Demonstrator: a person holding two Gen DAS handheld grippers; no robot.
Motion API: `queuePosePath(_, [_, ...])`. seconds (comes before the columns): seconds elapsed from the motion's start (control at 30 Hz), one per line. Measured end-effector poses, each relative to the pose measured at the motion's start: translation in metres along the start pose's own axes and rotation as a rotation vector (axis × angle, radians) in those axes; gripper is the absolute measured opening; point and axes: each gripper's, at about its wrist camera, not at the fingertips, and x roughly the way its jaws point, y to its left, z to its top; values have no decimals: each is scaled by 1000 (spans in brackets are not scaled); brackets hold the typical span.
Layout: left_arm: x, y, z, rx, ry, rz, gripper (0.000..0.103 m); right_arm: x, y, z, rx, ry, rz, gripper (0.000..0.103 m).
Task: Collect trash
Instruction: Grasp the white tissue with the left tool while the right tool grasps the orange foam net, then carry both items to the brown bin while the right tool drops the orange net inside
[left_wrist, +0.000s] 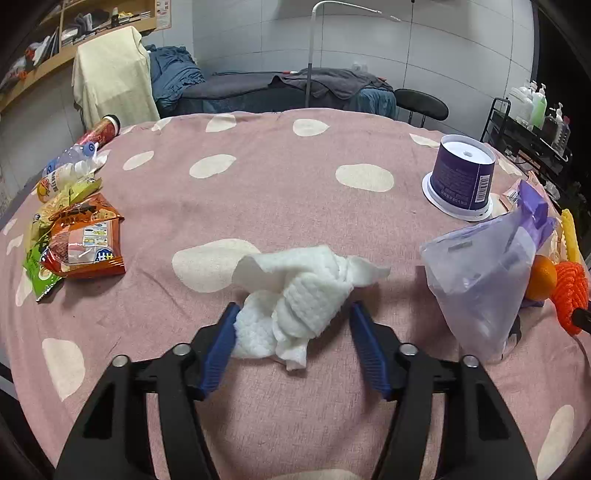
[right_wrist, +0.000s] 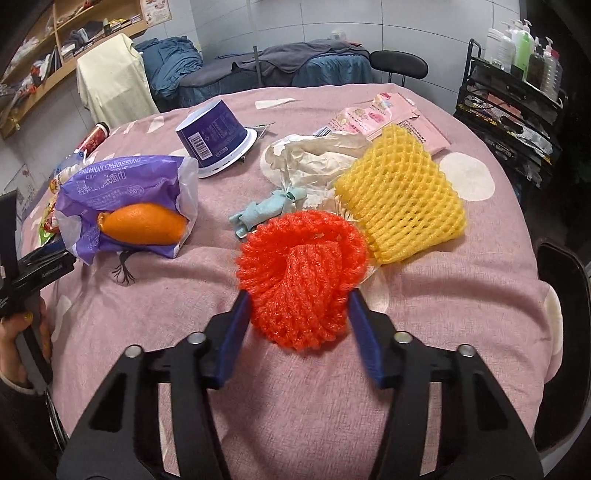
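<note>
A crumpled white paper towel (left_wrist: 306, 291) lies on the pink dotted tablecloth (left_wrist: 277, 166). My left gripper (left_wrist: 294, 306) is shut on it, with a blue pad against each side. In the right wrist view a red foam fruit net (right_wrist: 299, 258) sits between the pads of my right gripper (right_wrist: 299, 295), which is shut on its near end. That net also shows at the right edge of the left wrist view as the red net (left_wrist: 570, 291). A hand (right_wrist: 14, 332) holding the left gripper's body (right_wrist: 40, 269) shows at the left edge.
Nearby trash: a yellow foam net (right_wrist: 402, 199), a purple plastic bag (right_wrist: 110, 184) with an orange (right_wrist: 144, 223), an upturned purple tub (right_wrist: 212, 134), a pale blue wrapper (right_wrist: 266, 210), a pink packet (right_wrist: 388, 114). Snack wrappers (left_wrist: 81, 240) and bottles (left_wrist: 70, 162) lie far left.
</note>
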Motion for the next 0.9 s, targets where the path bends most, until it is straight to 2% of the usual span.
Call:
queuePosePath(0.03, [1, 0, 0, -5, 3, -3, 45, -1, -1, 0, 3, -7, -1, 34])
queuePosePath(0.13, [-1, 1, -2, -30, 0, -19, 33, -5, -3, 0, 14, -29, 19, 31])
queuePosePath(0.23, [-9, -1, -5, -24, -23, -10, 28, -11, -5, -2, 19, -58, 24, 30])
queuePosePath(0.47, [-45, -12, -17, -11, -129, 11, 27, -29, -12, -9, 41, -106, 36, 29])
queuePosePath(0.63, [-73, -18, -25, -42, -184, -39, 27, -47, -18, -17, 57, -143, 55, 29])
queuePosePath(0.9, [-104, -41, -35, -20, -242, -92, 27, -75, -24, -33, 50, -212, 42, 29])
